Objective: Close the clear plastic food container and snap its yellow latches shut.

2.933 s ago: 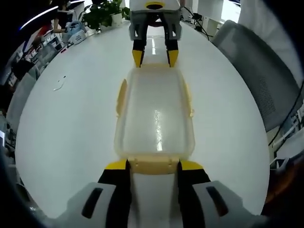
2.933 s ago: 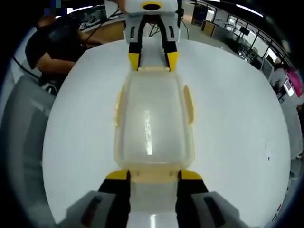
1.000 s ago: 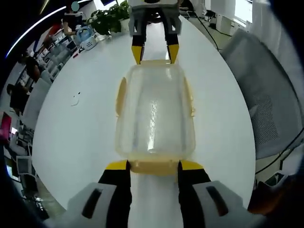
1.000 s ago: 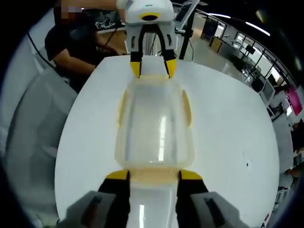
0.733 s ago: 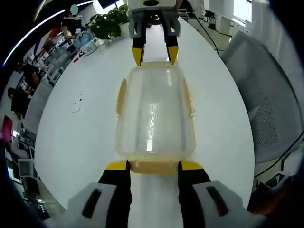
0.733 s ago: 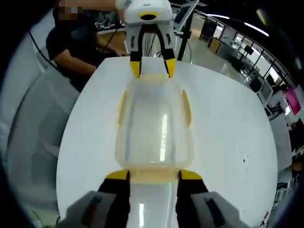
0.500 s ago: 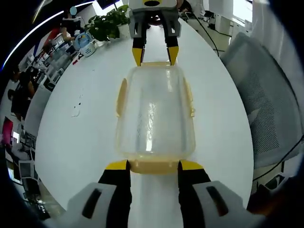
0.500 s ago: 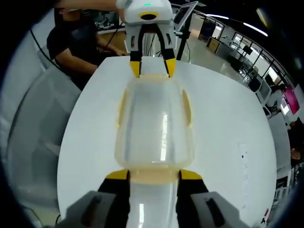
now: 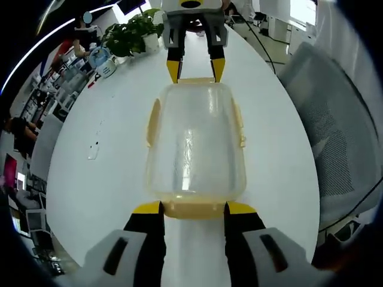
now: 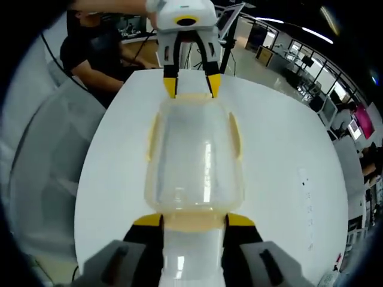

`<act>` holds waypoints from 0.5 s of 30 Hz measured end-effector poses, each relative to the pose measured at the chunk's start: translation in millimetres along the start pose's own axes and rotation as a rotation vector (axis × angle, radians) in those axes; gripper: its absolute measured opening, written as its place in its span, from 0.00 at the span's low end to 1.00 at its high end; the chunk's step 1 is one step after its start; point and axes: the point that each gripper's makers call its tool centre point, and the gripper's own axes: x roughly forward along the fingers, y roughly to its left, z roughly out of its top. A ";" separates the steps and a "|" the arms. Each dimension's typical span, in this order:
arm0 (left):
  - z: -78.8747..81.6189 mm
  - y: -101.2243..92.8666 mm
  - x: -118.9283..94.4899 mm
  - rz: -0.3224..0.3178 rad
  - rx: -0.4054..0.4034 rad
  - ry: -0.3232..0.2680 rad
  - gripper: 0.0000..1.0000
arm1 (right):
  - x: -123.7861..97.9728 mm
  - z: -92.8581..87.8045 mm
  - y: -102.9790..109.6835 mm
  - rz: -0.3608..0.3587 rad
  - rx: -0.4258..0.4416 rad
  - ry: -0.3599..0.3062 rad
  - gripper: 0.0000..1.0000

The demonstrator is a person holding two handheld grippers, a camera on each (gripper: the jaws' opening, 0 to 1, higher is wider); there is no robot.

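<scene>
Clear container (image 9: 196,143), both tongs (image 9: 194,210) (image 10: 192,222) gripping ends

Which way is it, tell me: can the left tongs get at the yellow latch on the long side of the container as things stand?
Probably not yet. The left tongs straddle the end latch of the container, while the side latch sits further along, off to one side. Nothing blocks it, but the tongs would have to let go first.

Views face each other from opposite ends of container (image 9: 195,143), close, apparently slightly above
</scene>
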 end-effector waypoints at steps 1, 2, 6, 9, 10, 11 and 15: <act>2.9 0.0 1.1 0.001 0.002 -0.001 0.36 | -0.7 -1.9 0.2 -0.001 0.001 0.001 0.35; 4.6 -0.1 2.1 0.000 0.003 -0.002 0.36 | -1.4 -3.8 0.4 -0.003 0.001 0.004 0.35; 13.3 -0.4 6.8 -0.002 0.009 -0.003 0.36 | -5.6 -12.6 0.9 -0.005 0.005 0.004 0.35; 18.1 1.4 10.8 -0.003 0.011 -0.004 0.36 | -8.7 -18.4 0.3 -0.007 0.009 0.004 0.35; 21.9 0.9 10.9 -0.004 0.012 -0.005 0.36 | -9.6 -21.1 -0.2 -0.008 0.010 0.005 0.35; 23.6 1.5 11.8 -0.004 0.012 -0.006 0.36 | -10.3 -22.9 -0.5 -0.008 0.011 0.006 0.35; 29.2 3.1 16.2 -0.006 0.017 -0.005 0.36 | -13.4 -30.2 -1.3 -0.008 0.016 0.006 0.35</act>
